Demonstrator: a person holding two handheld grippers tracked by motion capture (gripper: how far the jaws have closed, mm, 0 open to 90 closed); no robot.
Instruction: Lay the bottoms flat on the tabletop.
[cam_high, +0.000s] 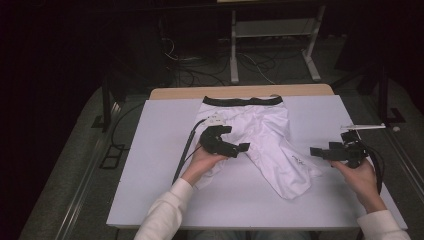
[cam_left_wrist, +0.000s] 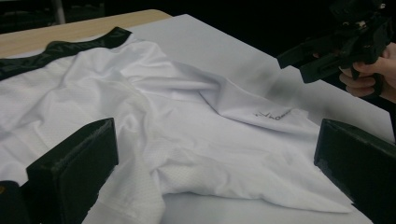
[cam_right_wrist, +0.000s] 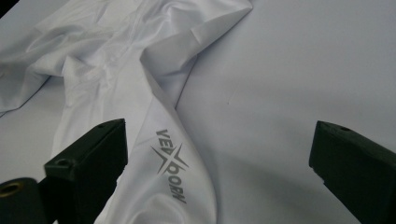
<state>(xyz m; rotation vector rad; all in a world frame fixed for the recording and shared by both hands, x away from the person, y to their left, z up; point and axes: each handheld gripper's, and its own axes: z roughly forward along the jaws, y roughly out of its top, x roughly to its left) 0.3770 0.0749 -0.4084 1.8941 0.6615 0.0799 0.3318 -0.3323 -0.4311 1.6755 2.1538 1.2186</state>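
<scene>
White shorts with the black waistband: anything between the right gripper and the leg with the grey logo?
Nothing visible. The right gripper has open jaws and faces the logo leg of the white shorts across bare white tabletop. The left gripper is over the other leg.

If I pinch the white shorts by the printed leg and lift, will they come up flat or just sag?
Probably sag: the white shorts lie in soft folds and creases, so the fabric looks thin and floppy. The smooth sheen near the printed logo hints that it may slip between the pads. The black waistband looks thicker and may hang lowest.
</scene>
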